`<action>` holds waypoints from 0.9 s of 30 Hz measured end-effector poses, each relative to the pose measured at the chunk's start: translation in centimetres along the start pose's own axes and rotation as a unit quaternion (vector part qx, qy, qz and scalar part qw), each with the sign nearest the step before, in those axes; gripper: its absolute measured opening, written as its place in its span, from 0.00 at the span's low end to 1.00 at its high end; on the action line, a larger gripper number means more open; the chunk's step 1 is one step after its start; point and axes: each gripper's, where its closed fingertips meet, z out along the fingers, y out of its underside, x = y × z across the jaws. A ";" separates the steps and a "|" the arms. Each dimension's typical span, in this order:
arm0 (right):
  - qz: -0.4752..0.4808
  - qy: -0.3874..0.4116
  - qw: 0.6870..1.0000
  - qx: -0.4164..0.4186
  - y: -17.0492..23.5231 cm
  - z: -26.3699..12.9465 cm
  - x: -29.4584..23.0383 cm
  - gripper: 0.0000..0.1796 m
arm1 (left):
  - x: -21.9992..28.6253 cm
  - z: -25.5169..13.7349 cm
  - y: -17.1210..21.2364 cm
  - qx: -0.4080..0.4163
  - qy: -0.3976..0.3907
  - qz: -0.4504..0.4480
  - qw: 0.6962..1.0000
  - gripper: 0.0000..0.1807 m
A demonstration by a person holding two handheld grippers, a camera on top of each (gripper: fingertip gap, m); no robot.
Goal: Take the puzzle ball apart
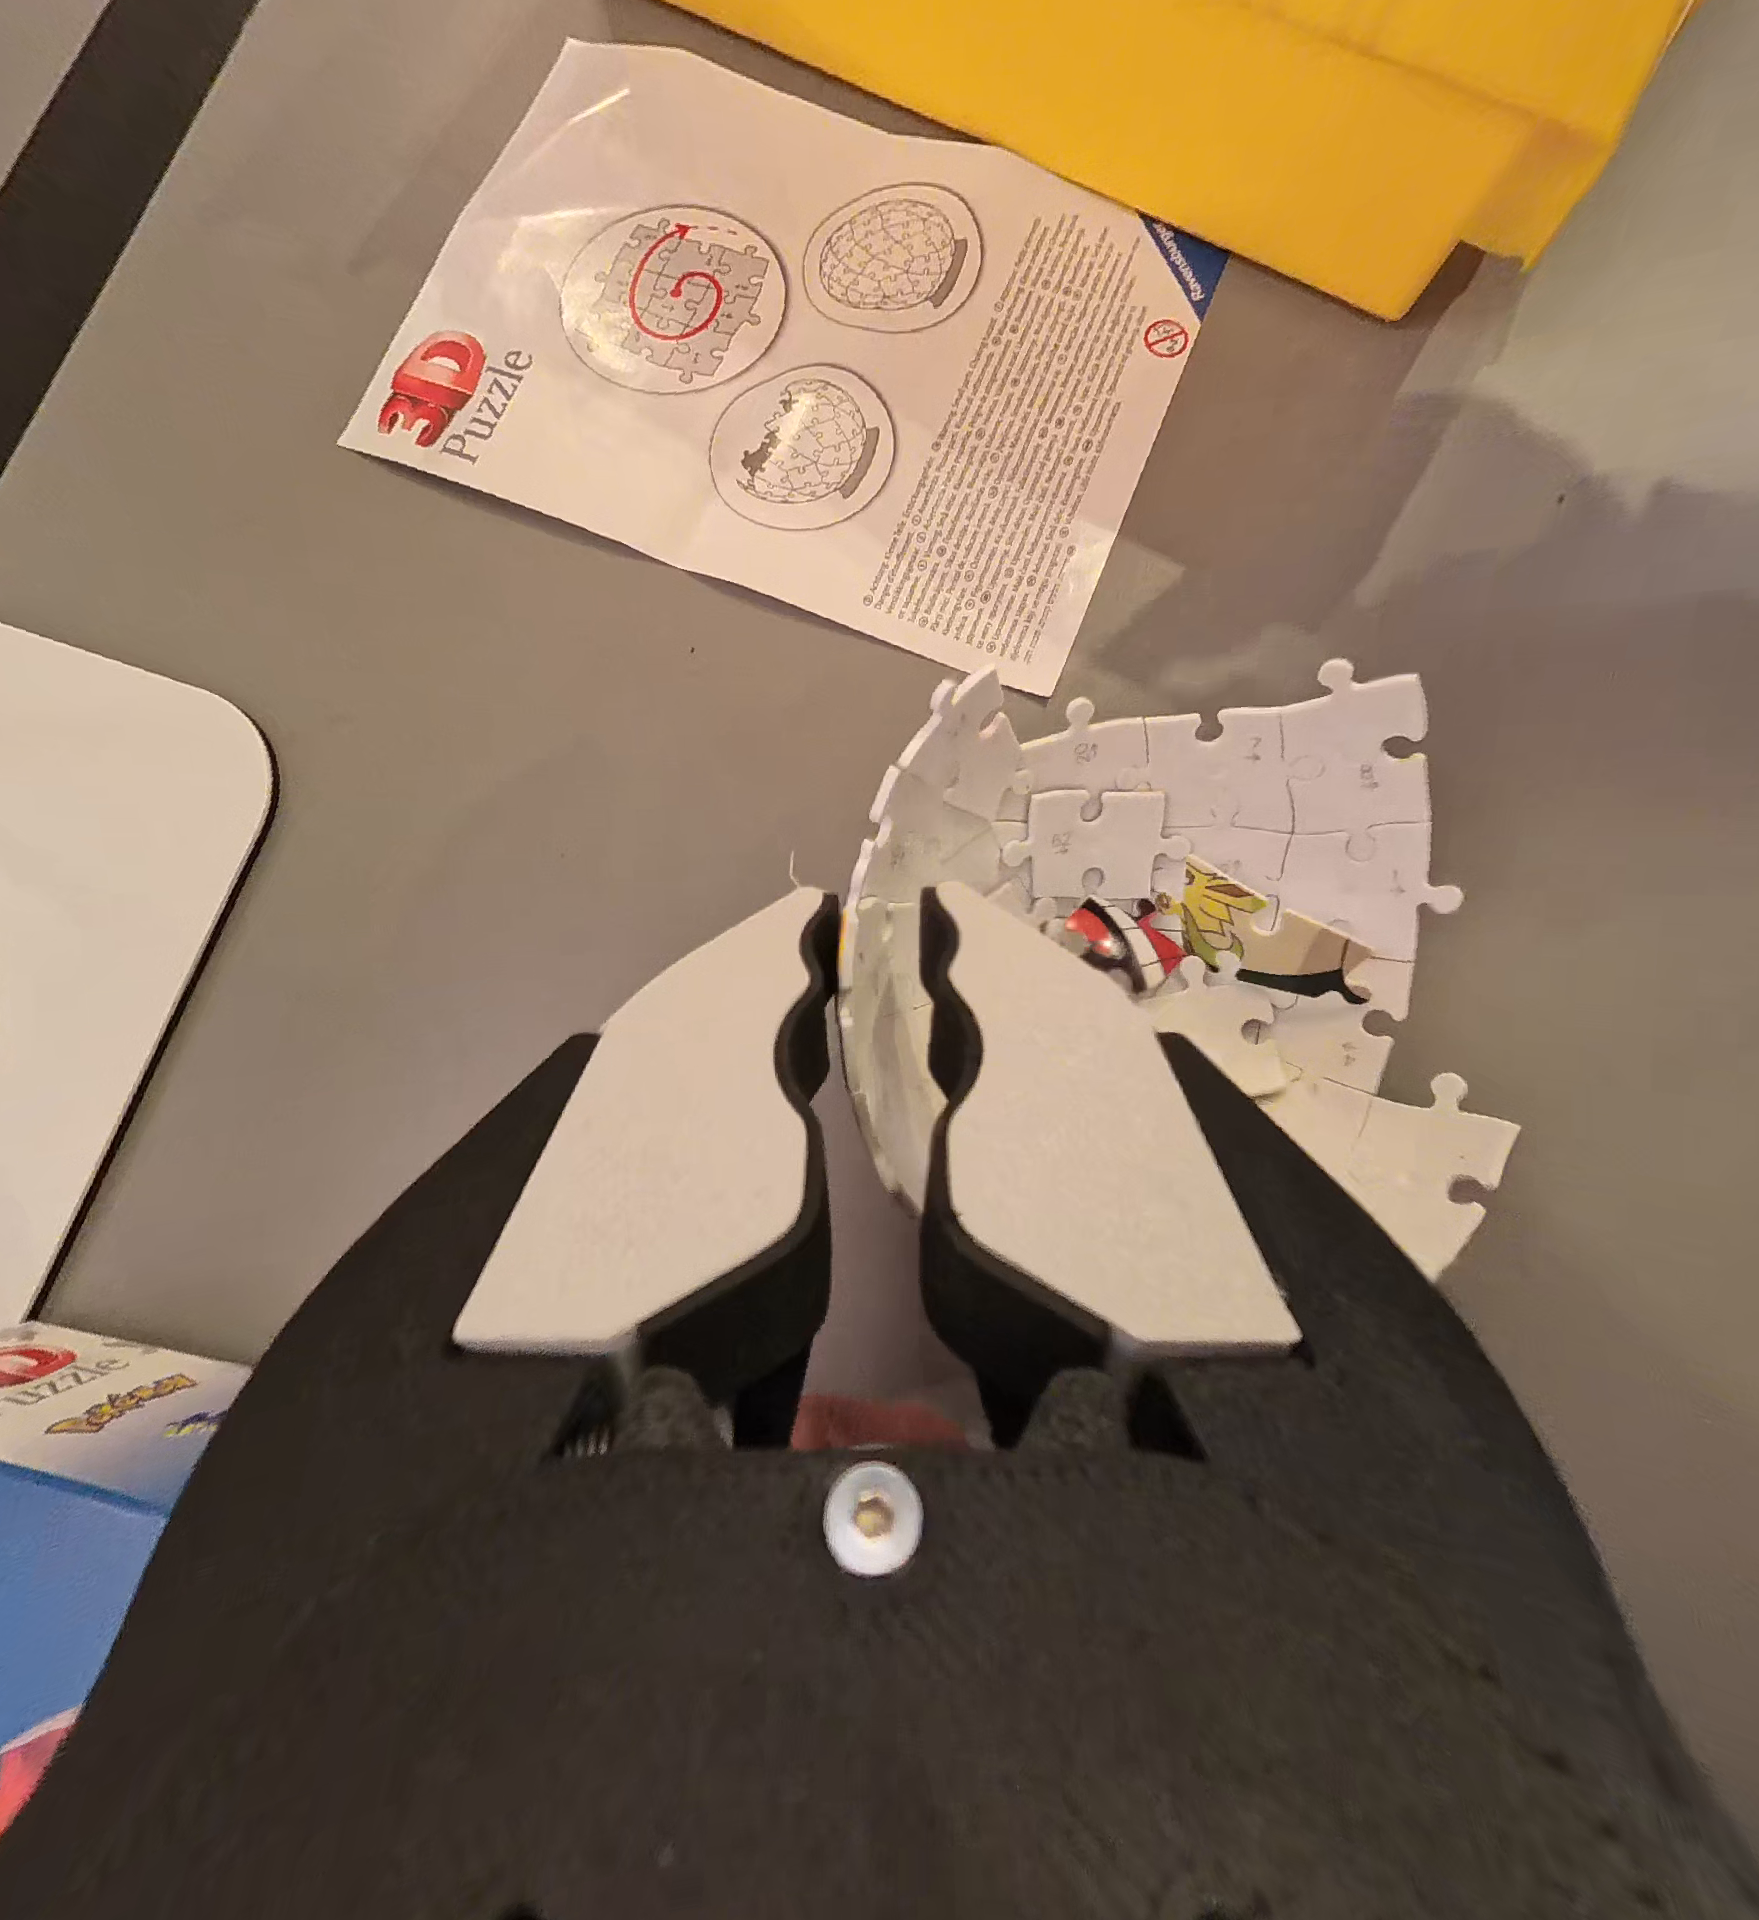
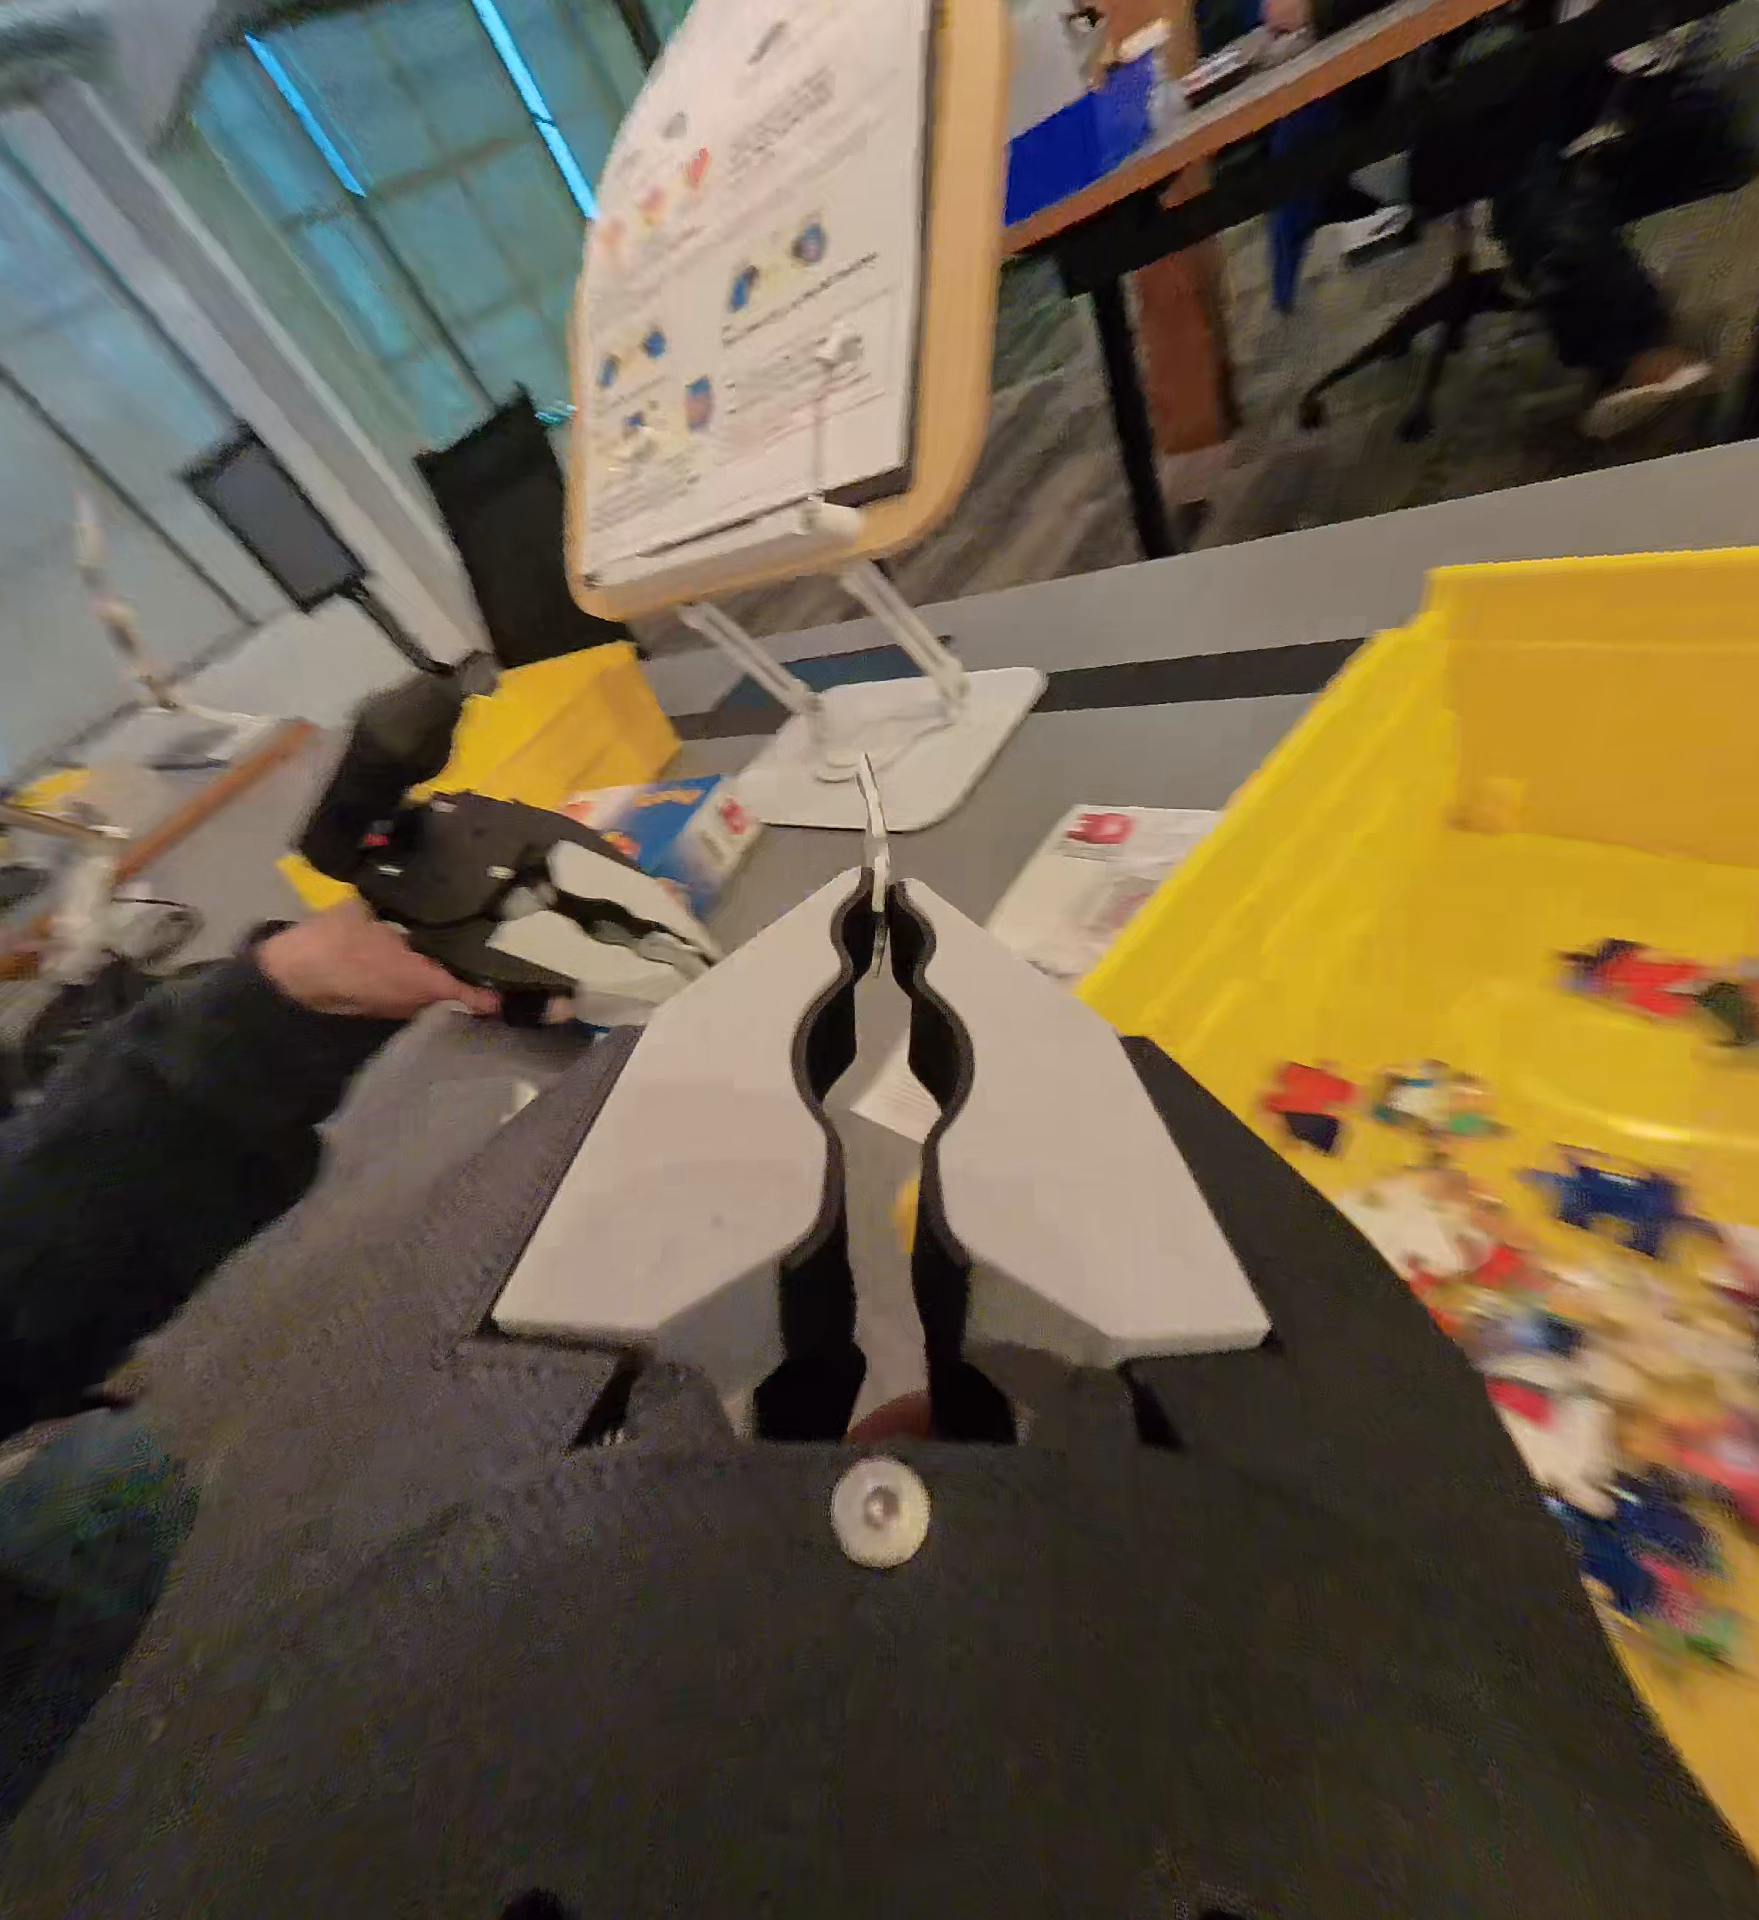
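- The left claw [image 1: 880, 909], white-faced fingers on a black body, is clamped on the curved rim of the puzzle ball [image 1: 1259, 831], a broken-open white shell of interlocked pieces with coloured print showing inside.
- That shell sits on the grey counter [image 1: 501, 748], just below a white printed instruction sheet [image 1: 771, 353].
- The right claw [image 2: 880, 914] is pinched on a single thin white puzzle piece [image 2: 873, 831], held edge-on.
- Beside it on the right, a yellow plastic bin [image 2: 1374, 883] holds loose coloured pieces [image 2: 1602, 1299].
- A blue puzzle box [image 1: 33, 1507] lies at the near-left counter corner.
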 end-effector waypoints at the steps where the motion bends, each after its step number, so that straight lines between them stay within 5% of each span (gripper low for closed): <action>1: -0.028 0.048 0.998 -0.011 0.2 -0.6 1.8 0.00 | -0.1 0.0 0.0 -0.003 -0.004 0.004 1.000 0.07; 3: -0.048 0.110 0.992 -0.044 0.9 -1.5 4.7 0.03 | 0.0 0.0 -0.1 -0.005 -0.005 0.009 1.000 0.05; 5: -0.076 0.169 0.977 -0.103 2.6 -2.0 7.3 0.22 | -0.1 0.0 -0.2 -0.009 -0.012 0.018 1.000 0.04; 10: -0.154 0.233 0.953 -0.120 2.3 -3.0 8.4 0.17 | -0.2 -0.2 -0.6 -0.014 -0.034 0.045 0.998 0.03; 13: -0.200 0.234 0.942 -0.133 2.3 -2.7 7.5 0.00 | -0.2 -0.3 -0.7 -0.017 -0.040 0.057 0.997 0.03; 15: -0.181 0.224 0.947 -0.141 2.9 -2.3 7.9 0.00 | -0.2 -0.3 -0.7 -0.019 -0.043 0.062 0.997 0.03; 17: -0.187 0.216 0.950 -0.126 2.4 -2.3 7.0 0.11 | -0.2 -0.5 -0.8 -0.020 -0.045 0.066 0.997 0.02; 21: -0.205 0.038 0.973 -0.096 2.5 0.8 -2.9 0.16 | 0.1 -0.7 -1.1 -0.011 -0.046 0.084 0.995 0.02; 27: -0.311 0.005 0.928 -0.204 9.9 9.3 -8.8 0.19 | 1.7 -0.8 -2.3 0.009 -0.033 0.130 0.991 0.02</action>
